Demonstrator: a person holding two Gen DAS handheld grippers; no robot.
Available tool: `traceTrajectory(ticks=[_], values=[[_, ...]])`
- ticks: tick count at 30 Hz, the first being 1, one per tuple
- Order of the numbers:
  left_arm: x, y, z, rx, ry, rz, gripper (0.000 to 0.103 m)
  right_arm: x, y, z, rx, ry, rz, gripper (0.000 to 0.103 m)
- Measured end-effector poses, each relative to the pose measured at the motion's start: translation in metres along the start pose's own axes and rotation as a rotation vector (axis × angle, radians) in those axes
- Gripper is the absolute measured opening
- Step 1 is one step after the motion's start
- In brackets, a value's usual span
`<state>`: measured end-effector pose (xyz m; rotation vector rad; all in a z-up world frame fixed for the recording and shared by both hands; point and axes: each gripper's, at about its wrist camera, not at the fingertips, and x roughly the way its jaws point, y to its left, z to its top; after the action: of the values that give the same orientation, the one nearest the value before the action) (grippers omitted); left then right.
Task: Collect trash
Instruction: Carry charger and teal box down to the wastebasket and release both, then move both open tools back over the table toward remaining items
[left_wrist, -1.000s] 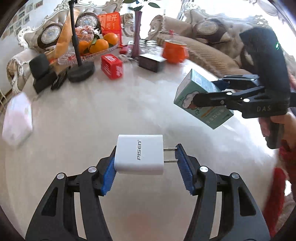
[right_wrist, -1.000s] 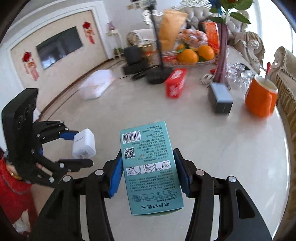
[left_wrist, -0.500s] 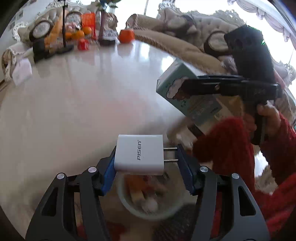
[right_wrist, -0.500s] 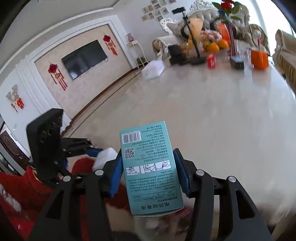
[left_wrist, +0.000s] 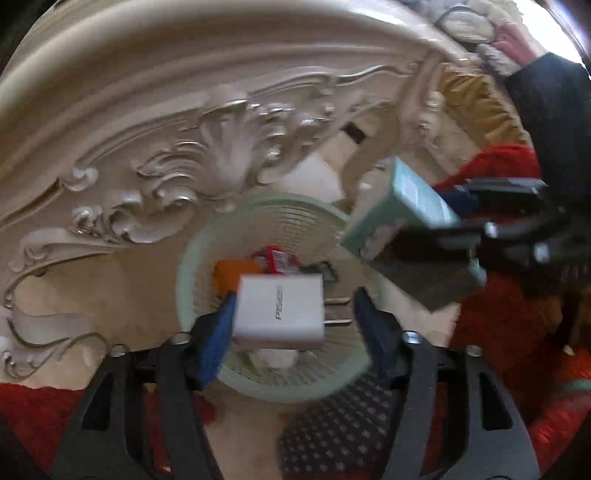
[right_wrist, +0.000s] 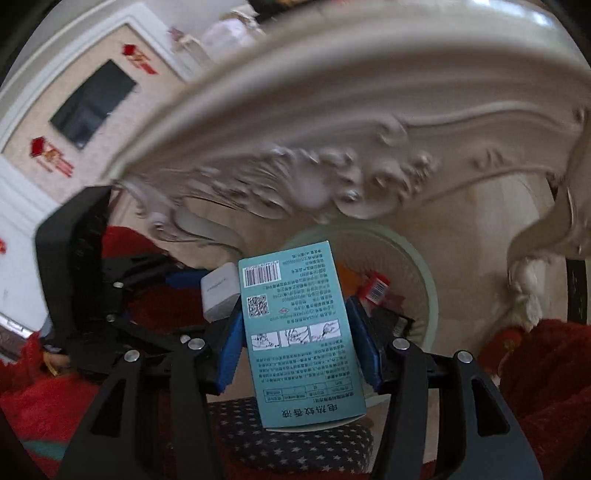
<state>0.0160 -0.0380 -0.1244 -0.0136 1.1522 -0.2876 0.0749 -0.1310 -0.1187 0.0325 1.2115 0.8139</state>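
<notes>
My left gripper (left_wrist: 291, 314) is shut on a white PISEN charger (left_wrist: 279, 312), prongs against the right pad, held right over a pale green waste basket (left_wrist: 192, 258) on the floor. The basket holds red and orange wrappers (left_wrist: 273, 258). My right gripper (right_wrist: 299, 332) is shut on a teal box (right_wrist: 299, 332) with a barcode, held over the same basket (right_wrist: 424, 280). In the left wrist view the teal box (left_wrist: 402, 214) hangs at the basket's right rim. In the right wrist view the charger (right_wrist: 219, 295) sits just left of the box.
The carved cream table apron (left_wrist: 221, 155) and its curved leg (right_wrist: 532, 243) rise right behind the basket. A red garment (left_wrist: 506, 325) and a black star-patterned slipper (right_wrist: 295, 435) lie close below. A wall TV (right_wrist: 92, 103) is far left.
Both grippers have swung off the tabletop and down below its edge, carrying the charger and the box over the basket. The two held items are closer together.
</notes>
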Motion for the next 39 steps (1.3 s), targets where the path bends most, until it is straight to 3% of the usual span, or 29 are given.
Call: traceTrajectory(ticks=[1, 2, 5, 11, 18, 22, 26, 28, 32, 36, 39], values=[[0.004, 0.004, 0.006, -0.001, -0.003, 0.011, 0.091, 0.006, 0.0, 0.0, -0.003, 0.007, -0.028, 0.073], [0.006, 0.007, 0.007, -0.01, -0.022, 0.014, 0.091, 0.011, 0.0, -0.001, -0.014, 0.008, -0.067, 0.081], [0.009, 0.017, 0.001, -0.054, -0.039, 0.003, 0.091, 0.023, -0.005, -0.002, -0.013, 0.022, -0.139, 0.082], [0.015, 0.035, -0.015, -0.143, -0.011, 0.029, 0.091, 0.029, -0.023, -0.02, 0.069, 0.064, -0.153, 0.082], [-0.003, 0.023, -0.013, -0.093, -0.098, 0.05, 0.091, 0.022, -0.004, -0.018, -0.005, 0.024, -0.183, 0.082], [-0.028, 0.014, -0.008, -0.062, -0.154, 0.044, 0.091, -0.003, 0.016, -0.019, -0.056, -0.034, -0.136, 0.082], [-0.082, 0.012, 0.012, -0.026, -0.238, -0.018, 0.091, -0.063, 0.038, -0.008, -0.138, -0.194, -0.11, 0.082], [-0.118, 0.015, 0.033, 0.013, -0.307, -0.017, 0.091, -0.092, 0.042, 0.009, -0.174, -0.277, -0.13, 0.082], [-0.17, 0.033, 0.104, 0.06, -0.423, 0.098, 0.091, -0.142, 0.034, 0.074, -0.226, -0.423, -0.187, 0.086], [-0.183, 0.065, 0.189, -0.002, -0.515, 0.162, 0.091, -0.16, 0.016, 0.155, -0.227, -0.549, -0.249, 0.088], [-0.163, 0.095, 0.26, -0.066, -0.545, 0.248, 0.091, -0.15, -0.002, 0.229, -0.249, -0.584, -0.292, 0.088]])
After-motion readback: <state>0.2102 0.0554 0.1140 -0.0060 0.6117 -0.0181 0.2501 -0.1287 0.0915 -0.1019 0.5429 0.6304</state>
